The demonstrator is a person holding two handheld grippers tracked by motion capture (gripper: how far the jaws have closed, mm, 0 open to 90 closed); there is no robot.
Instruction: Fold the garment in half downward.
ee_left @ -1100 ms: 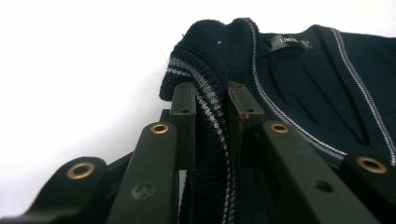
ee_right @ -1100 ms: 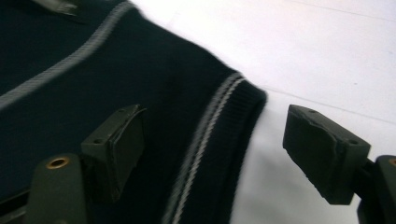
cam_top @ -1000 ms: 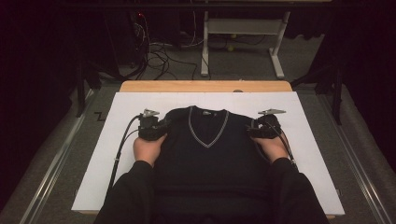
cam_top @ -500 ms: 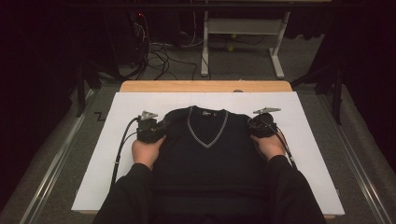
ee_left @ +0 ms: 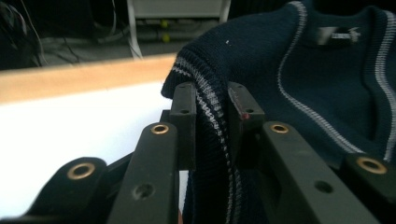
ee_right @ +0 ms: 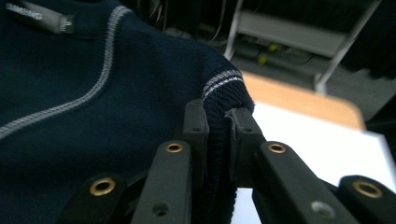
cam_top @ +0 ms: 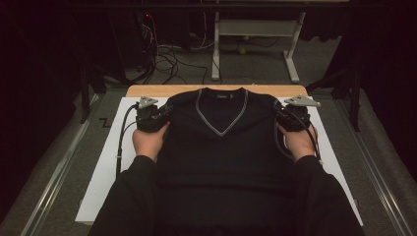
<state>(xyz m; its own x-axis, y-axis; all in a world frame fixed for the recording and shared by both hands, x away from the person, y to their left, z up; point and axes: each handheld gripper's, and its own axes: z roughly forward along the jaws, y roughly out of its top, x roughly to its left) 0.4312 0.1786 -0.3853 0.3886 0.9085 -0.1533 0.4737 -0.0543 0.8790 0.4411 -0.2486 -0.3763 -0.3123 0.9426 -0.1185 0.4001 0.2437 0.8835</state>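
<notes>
Two grippers hold one dark vest by its shoulders. In the high view the vest (cam_top: 221, 142) lies spread down the middle of the desk (cam_top: 105, 167), its V-neck toward the far edge and its hem toward the near edge, over the person's lap. The left gripper (cam_top: 164, 112) sits at the vest's left shoulder near the far left corner, and the right gripper (cam_top: 276, 110) at the right shoulder near the far right corner. Both shoulders look raised a little off the white surface.

In the left gripper view, the left gripper (ee_left: 211, 105) is clenched on the striped armhole rib, with the cloth running down between the jaws and the vest (ee_left: 299, 60) hanging to its right.

In the right gripper view, the right gripper (ee_right: 219, 121) has just been closing and now grasps the rib at the other armhole, a fold of knit bulging above the jaws; the vest (ee_right: 93, 102) spreads to its left.

The step looks like lifting the vest by the shoulders, perhaps to fold it. To do it well, I would raise both hands evenly, keep the shoulder line taut and level, and hold the grip deep on the rib so that the knit does not slip out.
</notes>
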